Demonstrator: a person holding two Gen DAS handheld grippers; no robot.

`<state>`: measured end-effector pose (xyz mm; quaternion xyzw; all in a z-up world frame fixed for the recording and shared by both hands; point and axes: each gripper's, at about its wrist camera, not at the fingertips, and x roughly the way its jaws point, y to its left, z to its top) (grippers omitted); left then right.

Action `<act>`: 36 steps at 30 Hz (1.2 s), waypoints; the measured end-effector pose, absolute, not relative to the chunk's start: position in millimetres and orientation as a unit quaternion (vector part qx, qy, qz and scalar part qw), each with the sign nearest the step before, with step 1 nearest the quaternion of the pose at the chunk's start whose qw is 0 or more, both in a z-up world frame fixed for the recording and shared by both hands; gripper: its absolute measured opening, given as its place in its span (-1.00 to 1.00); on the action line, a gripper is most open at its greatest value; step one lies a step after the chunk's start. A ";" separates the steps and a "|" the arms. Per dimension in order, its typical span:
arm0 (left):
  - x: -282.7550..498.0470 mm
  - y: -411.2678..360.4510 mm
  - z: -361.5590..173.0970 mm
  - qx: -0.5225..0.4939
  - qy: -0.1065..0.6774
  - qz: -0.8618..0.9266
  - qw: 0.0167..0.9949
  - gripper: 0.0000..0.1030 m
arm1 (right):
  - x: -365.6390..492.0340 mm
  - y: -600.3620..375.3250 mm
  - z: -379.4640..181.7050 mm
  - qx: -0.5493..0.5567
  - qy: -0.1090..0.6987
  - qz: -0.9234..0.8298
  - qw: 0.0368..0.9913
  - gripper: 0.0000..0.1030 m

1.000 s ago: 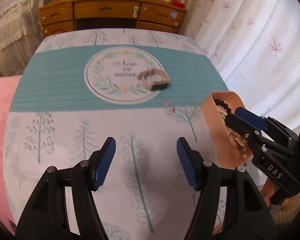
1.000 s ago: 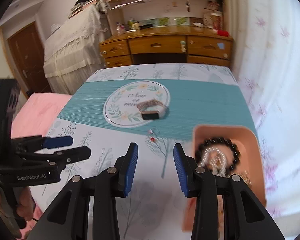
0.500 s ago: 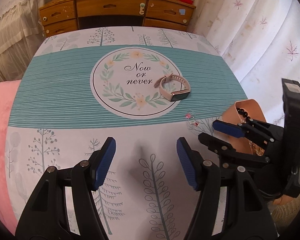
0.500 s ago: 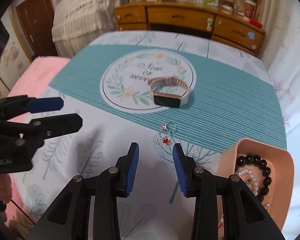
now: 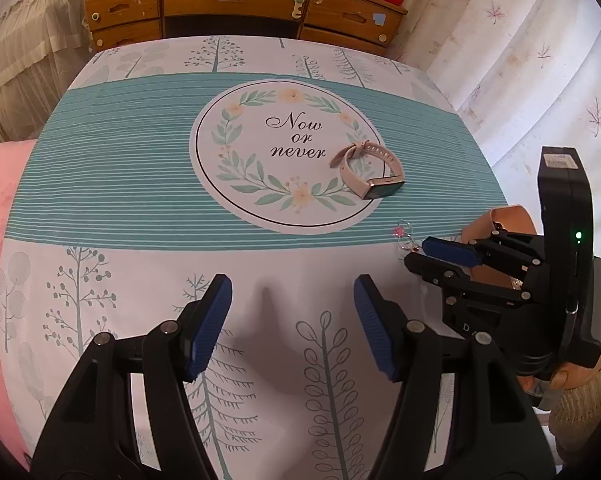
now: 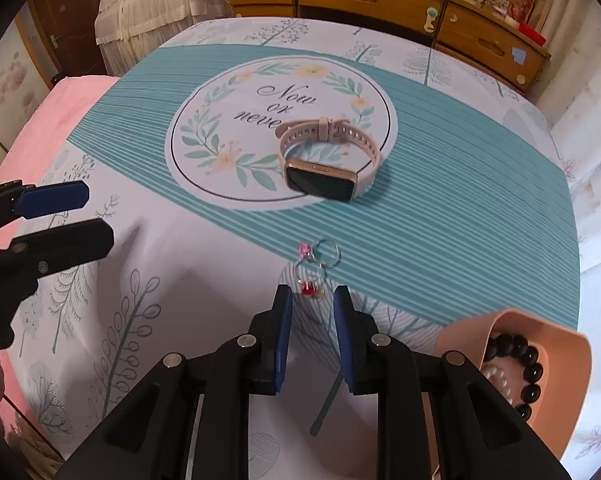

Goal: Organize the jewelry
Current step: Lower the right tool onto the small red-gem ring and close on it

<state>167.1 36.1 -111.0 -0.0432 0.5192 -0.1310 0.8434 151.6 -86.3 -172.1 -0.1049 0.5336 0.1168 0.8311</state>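
1. Seen from the left wrist view, the left tool (image 5: 292, 320) hangs over the white, tree-printed part of the table (image 5: 100, 184) with its jaws spread wide and nothing between them. A pink-strapped watch (image 5: 366, 172) lies on the round "Now or never" print, near that circle's right edge. Just below it, at the edge of the teal stripes, sit small rings (image 5: 404, 236) with pink and red stones. The right tool (image 5: 420, 258) reaches in from the right, its tips touching or just beside those rings; a peach tray (image 5: 504, 218) shows partly behind it.

2. Next, in the right wrist view, the right tool (image 6: 311, 312) has its jaws parted by a narrow gap, empty, with the red-stone ring (image 6: 308, 289) lying just ahead of the tips and the pink-stone ring (image 6: 320, 254) a little farther on. The watch (image 6: 324, 162) rests beyond them. The peach tray (image 6: 572, 376) at lower right holds a black bead bracelet (image 6: 528, 372) and a string of pearls (image 6: 496, 380). The left tool (image 6: 88, 216) stands open at the left, well apart.
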 end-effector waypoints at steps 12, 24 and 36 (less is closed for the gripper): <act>175.8 28.4 -116.2 -0.038 0.526 -0.138 0.839 0.18 | 150.6 -79.0 -171.3 -0.129 0.524 0.119 0.833 -0.85; 190.3 -24.2 -118.7 0.038 0.513 -0.241 0.823 0.18 | 112.4 -119.7 -128.6 -0.019 0.489 0.129 0.862 -0.85; 211.8 -67.9 -135.7 0.155 0.483 -0.337 0.793 0.15 | 67.3 -172.4 -81.4 0.072 0.438 0.120 0.888 -0.85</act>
